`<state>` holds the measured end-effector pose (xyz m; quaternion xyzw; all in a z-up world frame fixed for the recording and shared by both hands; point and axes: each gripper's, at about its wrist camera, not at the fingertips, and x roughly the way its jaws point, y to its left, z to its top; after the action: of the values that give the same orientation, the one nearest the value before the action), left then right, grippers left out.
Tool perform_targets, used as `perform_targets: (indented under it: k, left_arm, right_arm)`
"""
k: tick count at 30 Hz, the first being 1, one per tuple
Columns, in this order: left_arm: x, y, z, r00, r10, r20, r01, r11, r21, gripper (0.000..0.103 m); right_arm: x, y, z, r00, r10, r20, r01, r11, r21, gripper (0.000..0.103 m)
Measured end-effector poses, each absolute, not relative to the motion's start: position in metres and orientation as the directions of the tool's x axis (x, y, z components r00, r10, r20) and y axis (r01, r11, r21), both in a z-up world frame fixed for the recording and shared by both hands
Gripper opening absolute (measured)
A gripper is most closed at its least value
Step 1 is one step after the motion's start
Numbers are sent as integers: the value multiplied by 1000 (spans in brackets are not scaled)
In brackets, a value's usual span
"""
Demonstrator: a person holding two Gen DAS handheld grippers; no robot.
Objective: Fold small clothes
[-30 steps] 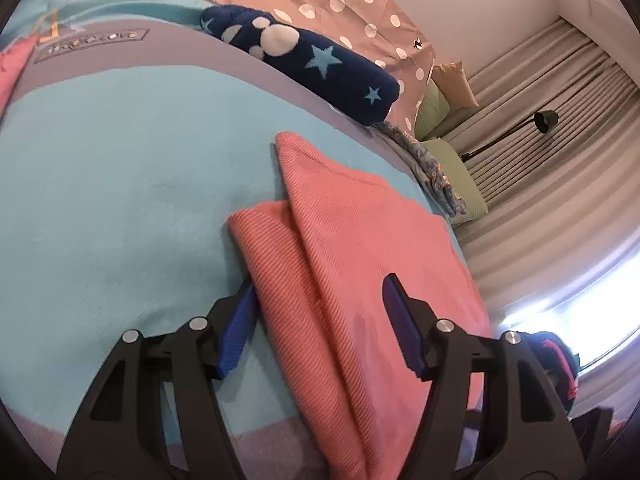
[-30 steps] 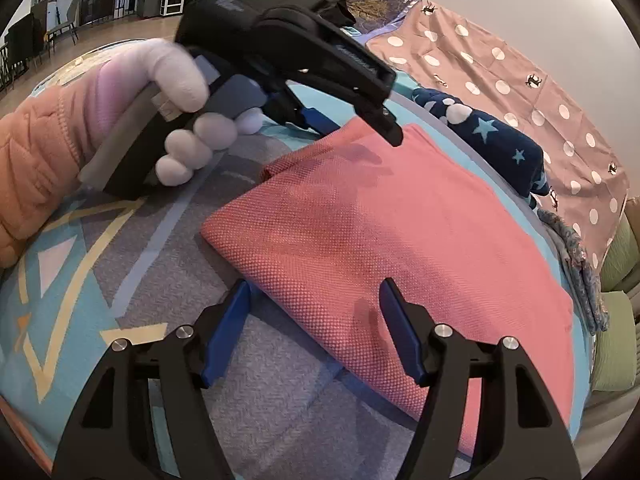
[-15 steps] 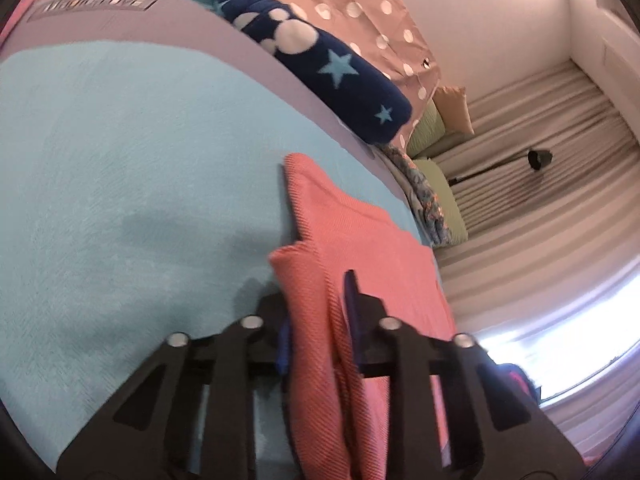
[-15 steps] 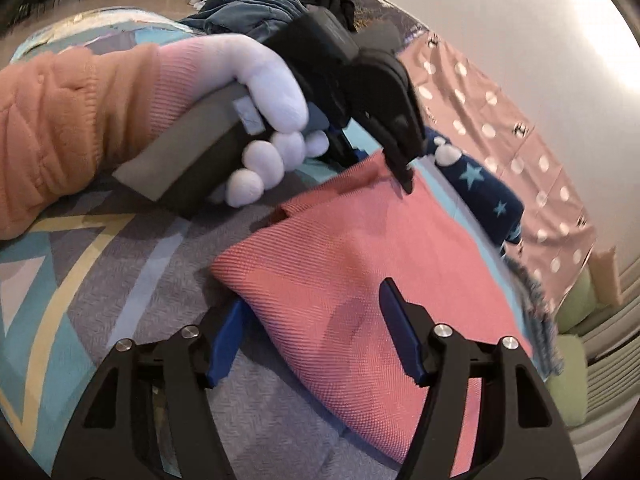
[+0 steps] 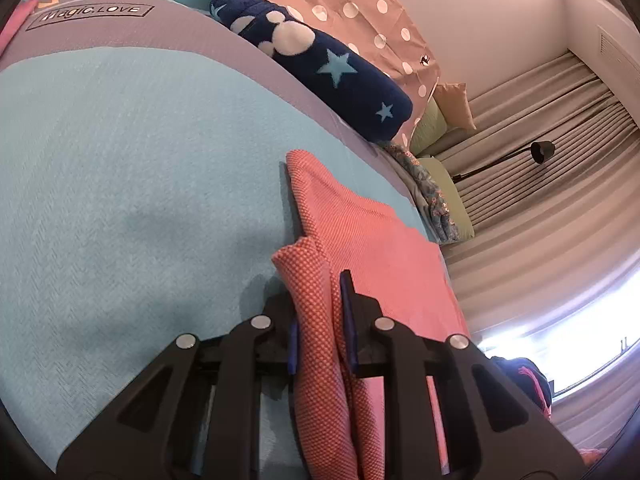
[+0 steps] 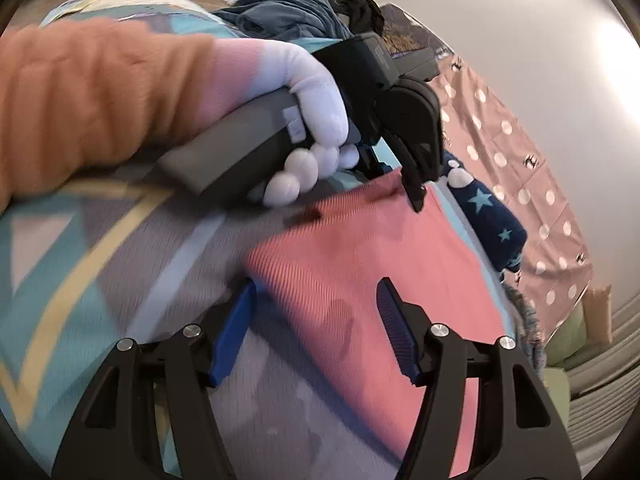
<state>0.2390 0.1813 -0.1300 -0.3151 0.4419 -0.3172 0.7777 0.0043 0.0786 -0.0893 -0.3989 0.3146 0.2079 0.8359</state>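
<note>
Left wrist view looks across a bed (image 5: pixel 120 168) under a pale blue spread with a grey band and a printed label at 11 o'clock. The pink cloth (image 5: pixel 372 248) lies on the spread from the centre toward 5 o'clock. The left hand-held gripper (image 5: pixel 320 344) is narrow, its blue pads pinching a raised fold at the cloth's near edge. Beyond it, at 1 o'clock, rests a navy star-patterned bundle (image 5: pixel 332 76), and behind that a pink dotted sheet (image 5: pixel 352 4). At 3 o'clock come green cushions (image 5: pixel 448 184), a black lamp (image 5: pixel 540 150), pleated curtains (image 5: pixel 540 208) and a white wall; bright window glare fills 4 o'clock.

Right wrist view shows the spread's grey, teal and yellow geometric print (image 6: pixel 80 264), somewhat blurred. The right hand-held gripper (image 6: pixel 316 328) stands wide, its pads apart on either side of the cloth's near corner, not pressing it. At 12 o'clock a white-gloved hand (image 6: pixel 316 128) in an orange sleeve (image 6: pixel 92 92) holds the left hand-held gripper, whose tip meets the cloth's far edge. A heap of dark clothes (image 6: pixel 288 12) lies at 12 o'clock.
</note>
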Motion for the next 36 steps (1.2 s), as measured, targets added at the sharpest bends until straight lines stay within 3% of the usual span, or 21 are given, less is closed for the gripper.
perform_targets:
  k: [6, 11, 13, 14, 15, 17, 23, 36]
  left_arm:
    - [238, 182, -130, 392, -788, -474, 215, 580, -786, 17]
    - [241, 177, -133, 347, -819, -457, 222, 545, -808, 17]
    - [245, 171, -132, 336, -816, -470, 225, 554, -801, 17]
    - [246, 167, -131, 337, -805, -488, 232, 573, -786, 17]
    - [246, 165, -130, 339, -800, -495, 232, 581, -780, 15]
    - [247, 167, -130, 339, -801, -494, 222, 578, -785, 13]
    - [249, 168, -119, 356, -801, -481, 188, 566, -803, 12]
    - [243, 138, -59, 384, -768, -513, 231, 618, -751, 11]
  right_arm:
    - [1, 86, -89, 781, 21, -624, -516, 582, -628, 64]
    - [12, 81, -88, 764, 1, -645, -509, 616, -601, 64]
    - [21, 90, -91, 771, 3, -637, -505, 612, -608, 44]
    - [27, 95, -94, 754, 17, -657, -532, 602, -595, 20]
    - [29, 96, -96, 746, 16, -666, -539, 602, -589, 10]
    - [32, 92, -92, 747, 26, -664, -529, 628, -570, 7]
    - [43, 47, -48, 722, 151, -675, -483, 809, -336, 6]
    - [37, -10, -15, 698, 258, -668, -405, 911, -71, 6]
